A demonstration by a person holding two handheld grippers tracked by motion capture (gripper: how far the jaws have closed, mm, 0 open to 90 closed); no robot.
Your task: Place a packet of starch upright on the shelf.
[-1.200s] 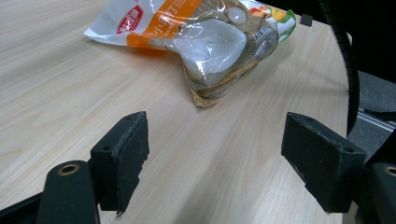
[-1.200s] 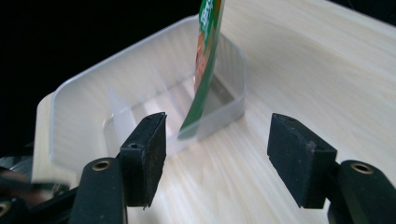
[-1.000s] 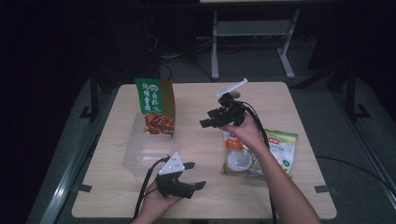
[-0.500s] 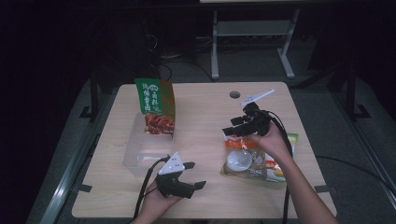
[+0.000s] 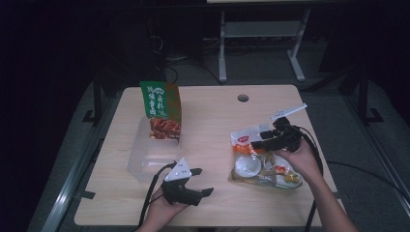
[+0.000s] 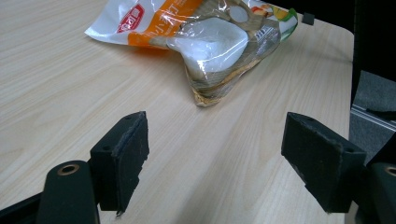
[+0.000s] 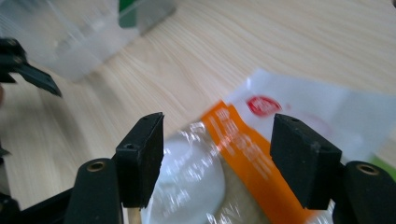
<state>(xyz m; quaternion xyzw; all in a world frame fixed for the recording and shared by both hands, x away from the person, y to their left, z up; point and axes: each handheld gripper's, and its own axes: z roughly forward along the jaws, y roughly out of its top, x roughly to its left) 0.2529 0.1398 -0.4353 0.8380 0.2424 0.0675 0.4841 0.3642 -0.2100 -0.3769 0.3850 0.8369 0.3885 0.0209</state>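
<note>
A clear snack bag [image 5: 261, 166] with an orange band and a white top lies flat on the right of the wooden table [image 5: 212, 121]. My right gripper [image 5: 258, 139] hovers just over its top end, jaws open and pointing left, with nothing pinched. In the right gripper view the gripper [image 7: 217, 154] has its pads on either side of the bag's orange band [image 7: 243, 140], above it. My left gripper [image 5: 205, 181] rests open near the front edge. In the left gripper view this gripper [image 6: 233, 154] faces the bag [image 6: 210, 37] across bare wood.
A tall green snack bag [image 5: 160, 110] stands in a clear plastic box [image 5: 145, 162] on the table's left, seen blurred as the box [image 7: 70, 42] in the right gripper view. A round cable hole [image 5: 243, 98] sits at the back. A green-edged pack [image 5: 293, 180] peeks from under the clear bag.
My right gripper has travelled from the back middle of the table to the right and nearer, sinking over the clear bag. The left gripper has stayed put.
</note>
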